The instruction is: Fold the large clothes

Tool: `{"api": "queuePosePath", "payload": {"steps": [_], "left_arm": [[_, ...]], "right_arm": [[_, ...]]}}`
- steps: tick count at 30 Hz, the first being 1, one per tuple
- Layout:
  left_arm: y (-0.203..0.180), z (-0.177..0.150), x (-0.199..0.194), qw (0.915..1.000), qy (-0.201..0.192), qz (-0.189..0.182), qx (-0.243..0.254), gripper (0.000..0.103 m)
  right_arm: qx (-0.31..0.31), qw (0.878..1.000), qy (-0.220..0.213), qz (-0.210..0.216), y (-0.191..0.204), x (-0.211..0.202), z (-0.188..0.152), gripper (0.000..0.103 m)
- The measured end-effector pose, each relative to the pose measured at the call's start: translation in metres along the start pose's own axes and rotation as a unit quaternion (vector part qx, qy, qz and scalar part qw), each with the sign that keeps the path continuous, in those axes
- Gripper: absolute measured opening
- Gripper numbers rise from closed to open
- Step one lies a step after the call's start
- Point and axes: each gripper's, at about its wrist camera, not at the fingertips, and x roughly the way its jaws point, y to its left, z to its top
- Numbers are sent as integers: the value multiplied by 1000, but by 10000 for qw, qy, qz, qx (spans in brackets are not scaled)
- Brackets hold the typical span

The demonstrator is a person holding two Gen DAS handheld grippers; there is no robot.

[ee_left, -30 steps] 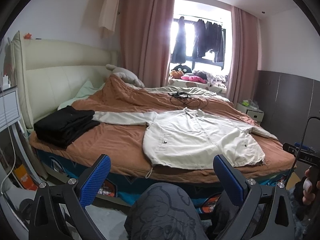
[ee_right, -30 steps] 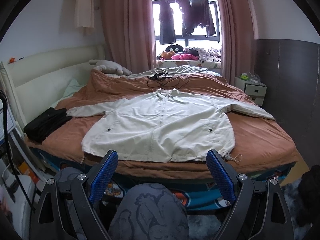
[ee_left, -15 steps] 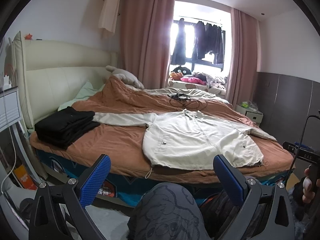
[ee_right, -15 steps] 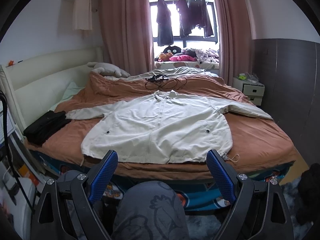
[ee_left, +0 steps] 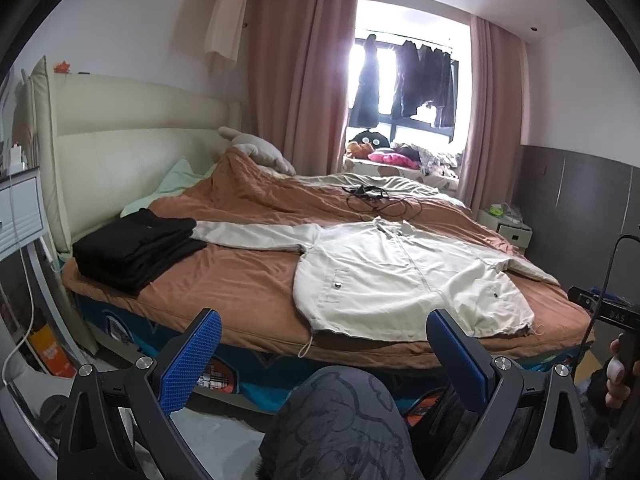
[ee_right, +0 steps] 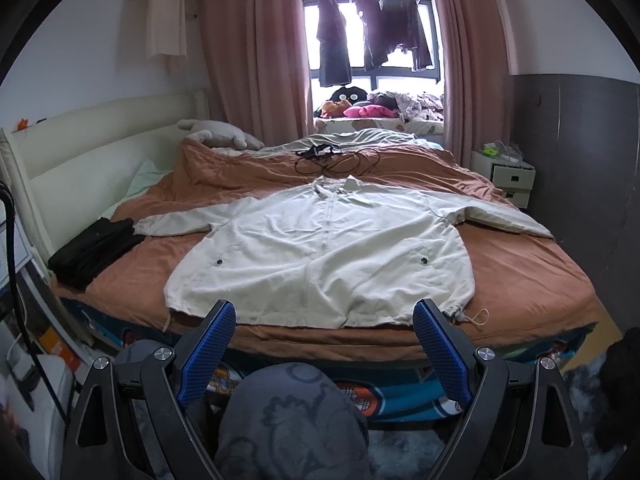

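Left wrist view: the left gripper [ee_left: 324, 354] hangs off the foot of the bed [ee_left: 248, 300], its jaws wide apart and holding nothing, blue pads [ee_left: 192, 360] facing each other. A knee [ee_left: 340, 420] in grey patterned cloth sits between them. On the brown cover [ee_left: 240, 280] the cream jacket [ee_left: 400, 280] lies flat, front up, zipped, hem toward the camera and collar toward the window [ee_left: 404, 92]. One sleeve reaches out to the left and touches a folded black stack [ee_left: 136, 248] near the headboard [ee_left: 120, 160]. Black cables [ee_left: 376, 200] lie beyond the collar. At the right edge a hand [ee_left: 618, 372] grips a dark handle.

Right wrist view: the right gripper [ee_right: 324, 348] also hangs short of the bed [ee_right: 520, 280], jaws spread wide and empty, with the knee [ee_right: 292, 420] below them. The jacket [ee_right: 320, 248] fills the middle of the cover, both sleeves stretched out sideways, a drawstring [ee_right: 476, 316] trailing from the hem's right corner. The black stack [ee_right: 92, 252] sits at the left, touching the sleeve cuff. The cables [ee_right: 332, 158] lie just past the collar. A white nightstand [ee_right: 508, 176] stands right of the bed, and dark clothes [ee_right: 372, 36] hang in the window.
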Motion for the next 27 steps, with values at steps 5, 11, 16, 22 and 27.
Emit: {"api": "queuePosePath", "payload": {"steps": [5,11,16,22,27], "left_arm": [[7,6,21,9999,73,73,-117,103],[16,15,51,9996,182,166,-152,103],[24,23,85,9990,312,235,-222,103],[34,34,127,9982,413,330,-278,103],[48,45,167,9970,562,397,-341,103]], "right_arm": [[-30,10000,52,51,4,19,10,90],[-63,9997,148,179,12,55,29,90],[-105,9994,231,250,19,90,45,90],[-186,9985,387,332,31,140,64,90],[-235,9980,454,368,42,177,80,90]]}}
